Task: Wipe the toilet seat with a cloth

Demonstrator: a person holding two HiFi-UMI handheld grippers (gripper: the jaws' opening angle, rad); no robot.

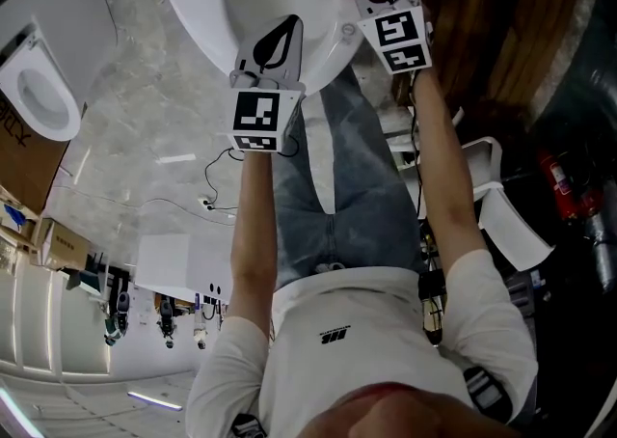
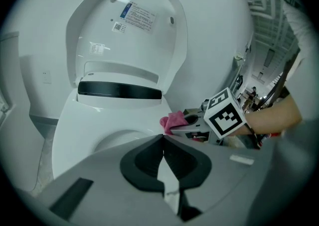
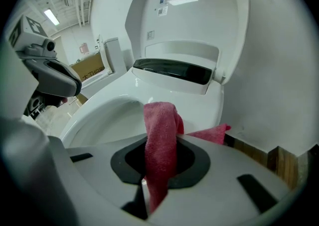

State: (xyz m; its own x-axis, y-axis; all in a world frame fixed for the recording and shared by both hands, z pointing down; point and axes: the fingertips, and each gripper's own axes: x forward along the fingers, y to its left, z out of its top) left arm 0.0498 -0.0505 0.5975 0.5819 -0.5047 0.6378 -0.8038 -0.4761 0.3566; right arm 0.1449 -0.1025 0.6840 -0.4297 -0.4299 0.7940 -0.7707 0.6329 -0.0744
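Although two printed stickers sit on the raised lid (image 2: 130, 18), their writing is too small to read. The right gripper (image 3: 158, 168) is clenched on a pink fluffy cloth (image 3: 160, 130) just beside the right rim of the glossy white toilet seat (image 3: 197, 108); whether they touch is unclear. The left gripper (image 2: 163, 158) has its jaws pressed together with nothing between, above the seat's front.
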